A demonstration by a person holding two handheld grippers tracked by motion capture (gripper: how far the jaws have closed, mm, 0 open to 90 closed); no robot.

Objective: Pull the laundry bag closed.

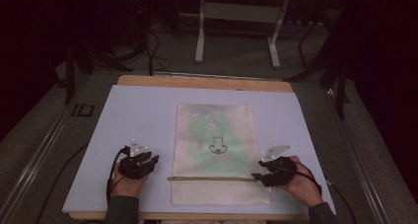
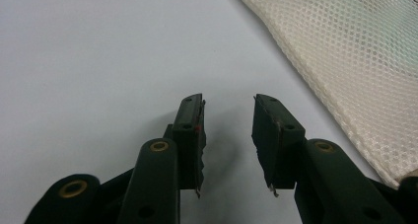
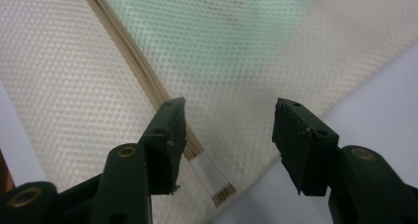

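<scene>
Claw work first: the right claw [image 1: 260,177] sits at the right end of the zipper [image 1: 212,178] on a cream mesh pouch [image 1: 215,150], its jaws spread wide with nothing pinched between them; in the right gripper view the tan zipper tape and its white end tab [image 3: 209,174] lie on the mesh in the gap between the two black jaws, and neither pad presses on them. The left claw [image 1: 152,161] rests on the pale lilac mat [image 1: 143,115] just left of the pouch, jaws also spread and holding nothing; in the left gripper view the bare mat shows between them and the pouch's edge [image 2: 345,76] runs past on the right, apart from the jaws. The pouch lies flat in the middle of the mat on the wooden desk [image 1: 204,82], long side running away from the person, with a greenish item showing through the mesh and a small dark printed figure [image 1: 217,146] on it; no lettering can be read. Both hands come in from the near edge, each wrapped around its claw, forearms low over the mat, the right hand [image 1: 301,183] angled inward toward the zipper end and the left hand [image 1: 129,184] pointing forward and slightly right.
</scene>
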